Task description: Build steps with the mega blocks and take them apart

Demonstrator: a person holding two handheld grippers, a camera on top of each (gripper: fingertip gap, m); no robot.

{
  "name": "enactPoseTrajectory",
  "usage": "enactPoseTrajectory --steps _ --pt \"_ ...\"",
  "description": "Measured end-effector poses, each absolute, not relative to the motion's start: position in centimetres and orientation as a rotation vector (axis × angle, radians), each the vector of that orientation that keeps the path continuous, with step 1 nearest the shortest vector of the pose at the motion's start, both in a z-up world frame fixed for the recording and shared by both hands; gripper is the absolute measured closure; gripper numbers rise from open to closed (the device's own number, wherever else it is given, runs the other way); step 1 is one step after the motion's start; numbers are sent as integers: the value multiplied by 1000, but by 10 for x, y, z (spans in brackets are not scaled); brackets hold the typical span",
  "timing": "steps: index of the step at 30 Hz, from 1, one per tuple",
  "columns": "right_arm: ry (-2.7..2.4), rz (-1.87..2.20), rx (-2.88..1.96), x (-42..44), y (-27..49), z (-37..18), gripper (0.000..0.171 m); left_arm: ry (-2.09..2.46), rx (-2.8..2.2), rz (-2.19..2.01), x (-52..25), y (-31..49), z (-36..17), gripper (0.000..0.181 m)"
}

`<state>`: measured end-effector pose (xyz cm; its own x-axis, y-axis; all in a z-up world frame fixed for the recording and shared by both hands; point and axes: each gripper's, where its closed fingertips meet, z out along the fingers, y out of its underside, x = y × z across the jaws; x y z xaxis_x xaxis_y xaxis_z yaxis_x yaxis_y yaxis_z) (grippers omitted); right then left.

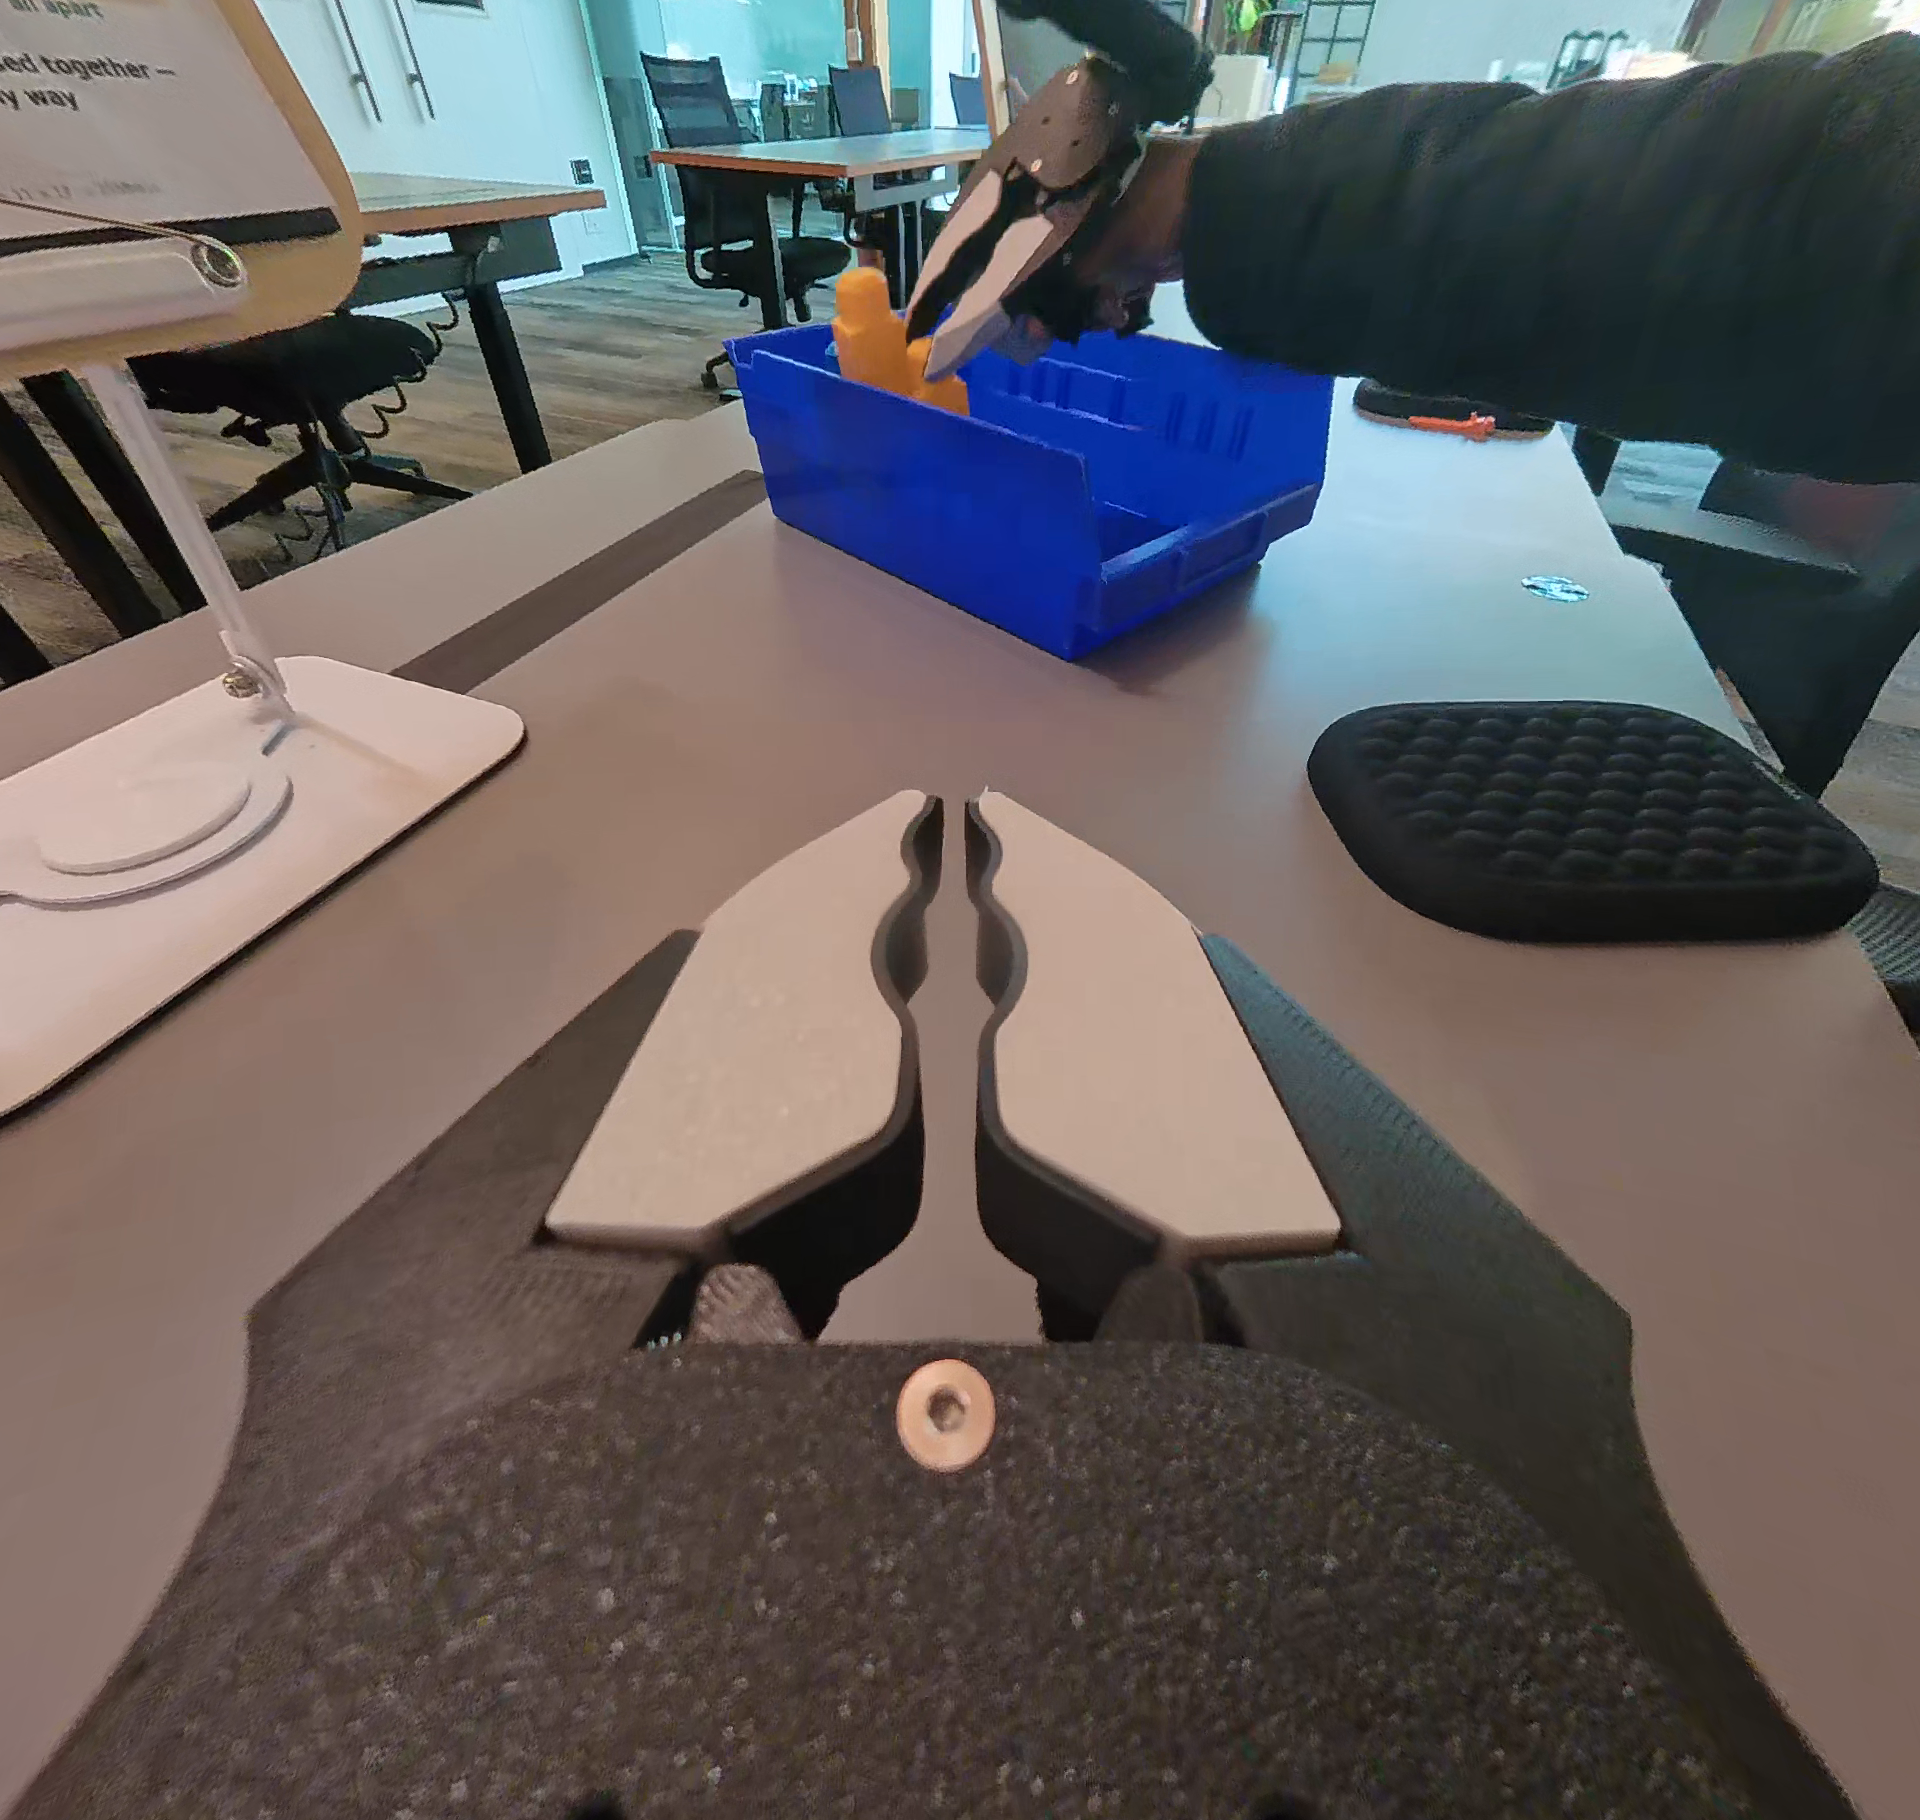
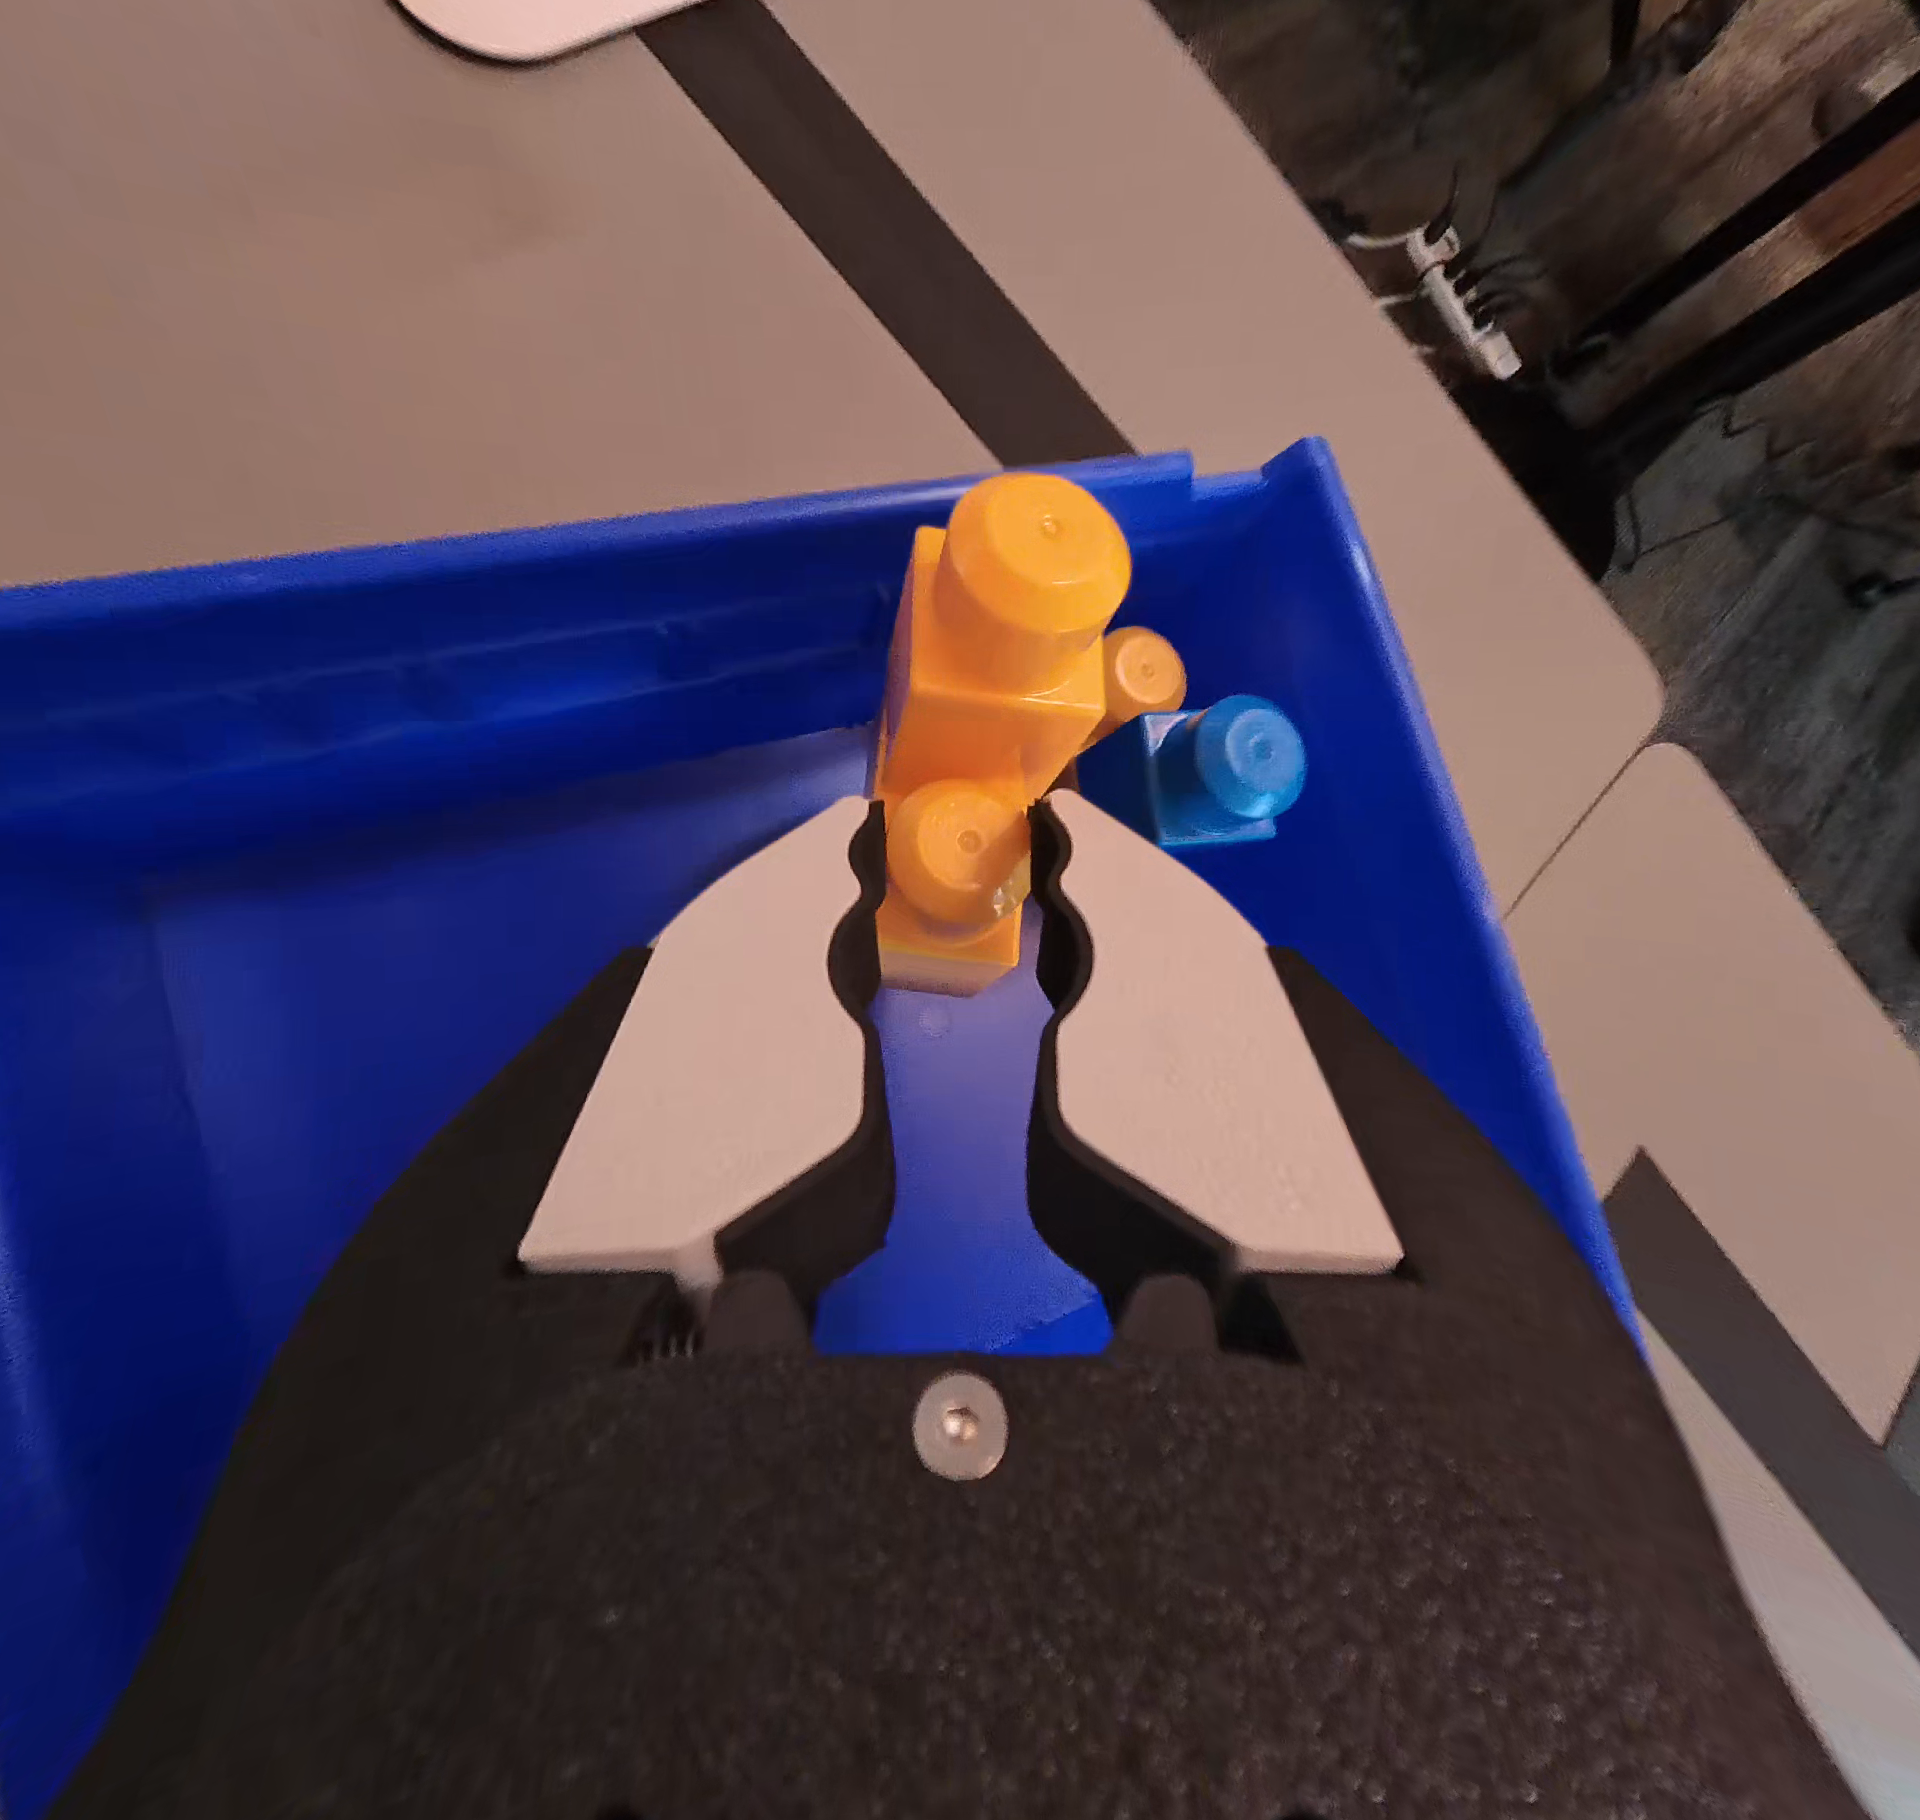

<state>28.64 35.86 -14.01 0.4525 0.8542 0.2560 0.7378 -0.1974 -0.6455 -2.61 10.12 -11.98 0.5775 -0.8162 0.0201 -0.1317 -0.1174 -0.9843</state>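
My right gripper [image 2: 956, 820] is shut on the lower stud of an orange block assembly [image 2: 987, 690], stepped with a taller block on top, inside the blue bin [image 2: 416, 648]. A blue block [image 2: 1221, 768] lies beside it in the bin's corner. In the left wrist view the right gripper [image 1: 935, 347] reaches down into the blue bin [image 1: 997, 492] at the orange blocks [image 1: 873, 331]. My left gripper [image 1: 954, 804] hovers low over the grey table [image 1: 727, 731], empty, its fingertips nearly touching with a narrow gap.
A white stand base [image 1: 239, 783] with a sign on it stands at the left. A black dimpled pad [image 1: 1579, 814] lies at the right near the table edge. A dark strip [image 2: 883, 212] runs across the table. Office chairs and desks stand beyond. Spacing between my two grippers at the tips: around 40 cm.
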Motion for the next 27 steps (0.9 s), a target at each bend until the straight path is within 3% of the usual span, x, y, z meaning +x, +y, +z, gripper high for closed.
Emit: enactPoseTrajectory --steps 12,27 --pt "-1401 143 -2036 282 377 -187 144 856 -1618 -730 -21 98 -128 178" --pt "-1442 -144 -2056 294 384 -182 137 898 -1635 -723 -17 95 -135 177"
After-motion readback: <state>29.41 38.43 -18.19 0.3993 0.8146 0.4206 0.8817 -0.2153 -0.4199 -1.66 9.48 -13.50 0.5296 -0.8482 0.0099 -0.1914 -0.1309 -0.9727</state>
